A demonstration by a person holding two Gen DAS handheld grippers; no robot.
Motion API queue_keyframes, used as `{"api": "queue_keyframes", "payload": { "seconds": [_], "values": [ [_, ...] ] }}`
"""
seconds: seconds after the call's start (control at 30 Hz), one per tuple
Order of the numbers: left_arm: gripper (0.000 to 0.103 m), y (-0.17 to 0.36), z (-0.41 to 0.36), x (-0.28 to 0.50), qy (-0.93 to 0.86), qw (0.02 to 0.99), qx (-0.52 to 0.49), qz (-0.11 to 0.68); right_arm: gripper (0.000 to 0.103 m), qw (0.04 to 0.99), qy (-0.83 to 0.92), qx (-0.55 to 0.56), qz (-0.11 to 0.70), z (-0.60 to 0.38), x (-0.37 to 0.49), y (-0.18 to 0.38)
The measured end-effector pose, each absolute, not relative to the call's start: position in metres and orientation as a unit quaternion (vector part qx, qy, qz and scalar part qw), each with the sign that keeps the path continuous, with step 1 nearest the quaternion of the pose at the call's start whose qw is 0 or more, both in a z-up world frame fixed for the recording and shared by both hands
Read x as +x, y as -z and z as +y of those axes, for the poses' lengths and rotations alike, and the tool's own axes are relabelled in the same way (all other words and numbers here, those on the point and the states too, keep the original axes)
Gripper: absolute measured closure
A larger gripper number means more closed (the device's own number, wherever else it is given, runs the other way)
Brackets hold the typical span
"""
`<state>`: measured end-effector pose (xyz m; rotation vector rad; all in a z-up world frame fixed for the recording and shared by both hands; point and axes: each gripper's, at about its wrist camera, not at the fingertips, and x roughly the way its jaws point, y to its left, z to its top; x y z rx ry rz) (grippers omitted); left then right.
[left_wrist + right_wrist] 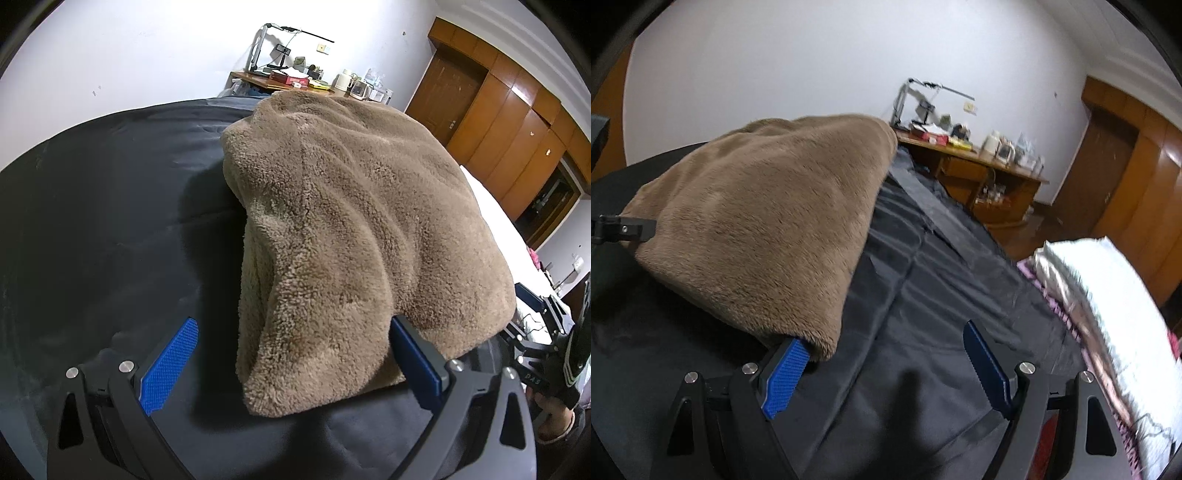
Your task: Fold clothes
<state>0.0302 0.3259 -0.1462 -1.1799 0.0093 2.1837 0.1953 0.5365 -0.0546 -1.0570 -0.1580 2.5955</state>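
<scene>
A brown fleece garment (351,206) lies in a thick folded heap on the dark sheet (92,221) of a bed. My left gripper (293,320) is open and wide. The heap's near corner sits between its blue pads (170,365), and the left pad stands clear of the cloth. The right gripper (546,332) shows at the right edge of the left wrist view, held by a hand (554,410). In the right wrist view the fleece (768,221) fills the left side. My right gripper (882,336) is open, its left fingertip tucked under the fleece's near corner. Only dark sheet (923,295) lies between its fingers.
A cluttered wooden desk (990,166) stands against the white wall beyond the bed. Wooden wardrobe doors (517,122) line the right side. White bedding (1108,288) is piled to the right of the dark sheet. The left gripper (624,229) pokes in at the left edge.
</scene>
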Motion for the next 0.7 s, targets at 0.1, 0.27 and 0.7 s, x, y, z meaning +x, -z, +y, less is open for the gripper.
{"api": "queue_keyframes", "payload": {
  "seconds": [0.1, 0.27, 0.7],
  "values": [
    [0.001, 0.146, 0.326, 0.031, -0.833, 0.320, -0.452, 0.007, 0.020, 0.163, -0.909, -0.378, -0.061, 0.532, 0.197, 0.053],
    [0.001, 0.145, 0.325, 0.033, -0.833, 0.314, -0.454, 0.011, 0.018, 0.136, -0.916, -0.371, -0.073, 0.513, 0.202, 0.044],
    [0.001, 0.131, 0.324, 0.071, -0.867, 0.274, -0.408, 0.077, 0.018, 0.069, -0.932, -0.352, -0.044, 0.467, 0.208, 0.043]
  ]
}}
